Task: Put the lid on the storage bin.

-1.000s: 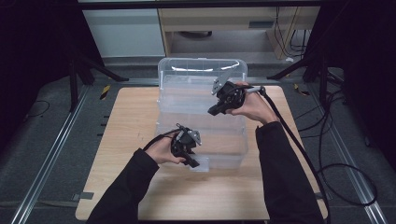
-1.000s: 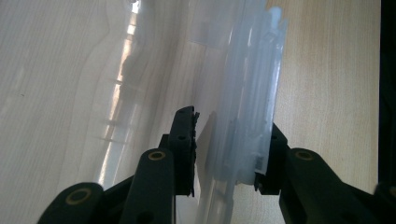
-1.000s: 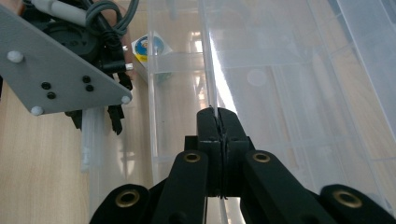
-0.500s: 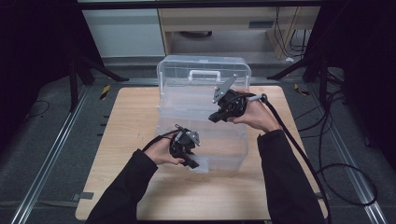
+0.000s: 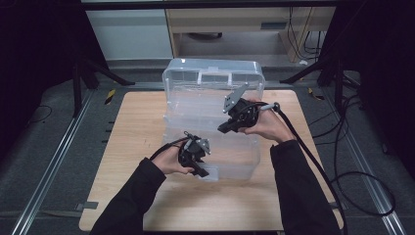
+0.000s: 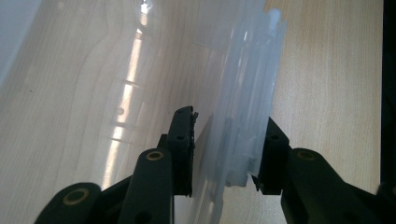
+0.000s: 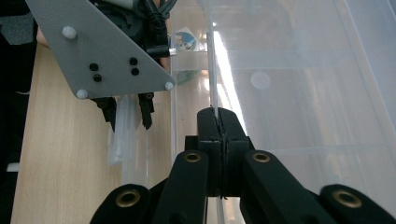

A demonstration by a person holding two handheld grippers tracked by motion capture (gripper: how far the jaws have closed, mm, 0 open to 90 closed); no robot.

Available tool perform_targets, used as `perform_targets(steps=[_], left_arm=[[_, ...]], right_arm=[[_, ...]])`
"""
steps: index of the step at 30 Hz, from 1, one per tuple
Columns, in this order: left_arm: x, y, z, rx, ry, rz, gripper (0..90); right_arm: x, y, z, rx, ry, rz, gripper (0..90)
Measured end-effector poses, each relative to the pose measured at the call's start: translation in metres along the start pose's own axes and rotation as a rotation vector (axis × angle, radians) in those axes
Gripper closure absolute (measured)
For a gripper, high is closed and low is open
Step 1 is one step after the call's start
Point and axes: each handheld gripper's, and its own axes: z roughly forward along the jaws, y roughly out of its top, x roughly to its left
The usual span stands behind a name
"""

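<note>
Box (image 5: 215, 122): clear plastic, on the wooden table (image 5: 132, 147), its lid (image 5: 213, 81) raised at the far side with a handle on its top edge.
High view, change: the lid stands steeper than a second ago, when it lay lower over the base; the right gripper (image 5: 226, 128) has come nearer the person and lower along the box's right part; the left gripper (image 5: 201, 172) has stayed at the near edge.
High view, places: the left gripper sits at the box's near rim, left of its middle; the right gripper lies over the box's right half, its grey plate (image 5: 235, 98) tilted up; the two are well apart.
Left gripper view: the left gripper (image 6: 224, 154) has its jaws apart on either side of a thick clear latch (image 6: 247, 121) at the rim; the right jaw touches it, the left jaw stands just off it. Table wood shows beyond the plastic.
Right gripper view: the right gripper (image 7: 218, 122) has its jaws pressed together on a thin clear wall (image 7: 212, 70) that runs straight away from them. Further off, the left gripper (image 7: 126, 109) straddles the latch below its own grey plate.
View difference: the gripper views show each contact close; the high view shows the lid's tilt.
</note>
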Motion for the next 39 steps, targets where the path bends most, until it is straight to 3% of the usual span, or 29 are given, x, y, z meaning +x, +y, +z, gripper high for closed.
perform_targets(steps=[5, 6, 7, 9, 10, 12, 19, 21, 25, 32, 39], left_arm=[[0.000, 0.000, 0.000, 0.002, -0.003, 0.007, 64.2], [-0.004, -0.002, 0.000, -0.001, -0.006, -0.043, 64.2], [-0.004, -0.002, 0.000, -0.001, -0.006, -0.043, 64.2], [-0.004, -0.002, 0.001, -0.015, -0.003, -0.034, 64.1], [-0.001, -0.002, 0.000, -0.015, 0.004, 0.020, 63.9], [-0.003, -0.002, -0.001, -0.017, 0.018, 0.042, 63.3], [-0.009, -0.002, -0.009, -0.027, 0.066, 0.050, 63.9], [-0.012, -0.003, -0.019, -0.064, 0.070, 0.056, 63.4], [-0.018, -0.004, -0.030, -0.073, 0.103, 0.065, 61.9], [-0.024, -0.010, -0.063, -0.187, 0.126, 0.049, 63.3], [-0.026, -0.020, -0.084, -0.224, 0.169, 0.021, 70.1]], right_arm=[[0.003, -0.003, 0.001, -0.011, 0.002, 0.001, 89.9], [0.005, -0.004, 0.002, -0.013, 0.005, 0.005, 89.9], [0.005, -0.004, 0.002, -0.013, 0.005, 0.005, 89.9], [0.007, -0.005, 0.003, -0.018, 0.006, 0.008, 89.9], [0.010, -0.006, 0.003, -0.016, 0.002, 0.013, 89.9], [0.012, -0.007, 0.003, -0.014, -0.008, 0.012, 89.8], [0.011, -0.006, 0.003, -0.017, -0.015, 0.025, 89.4], [0.011, -0.006, 0.003, -0.019, -0.015, 0.032, 89.2], [0.011, -0.006, 0.003, -0.019, -0.019, 0.030, 88.8], [0.012, -0.006, 0.002, -0.022, -0.031, 0.032, 88.3], [0.013, -0.007, 0.002, -0.024, -0.038, 0.041, 88.0]])
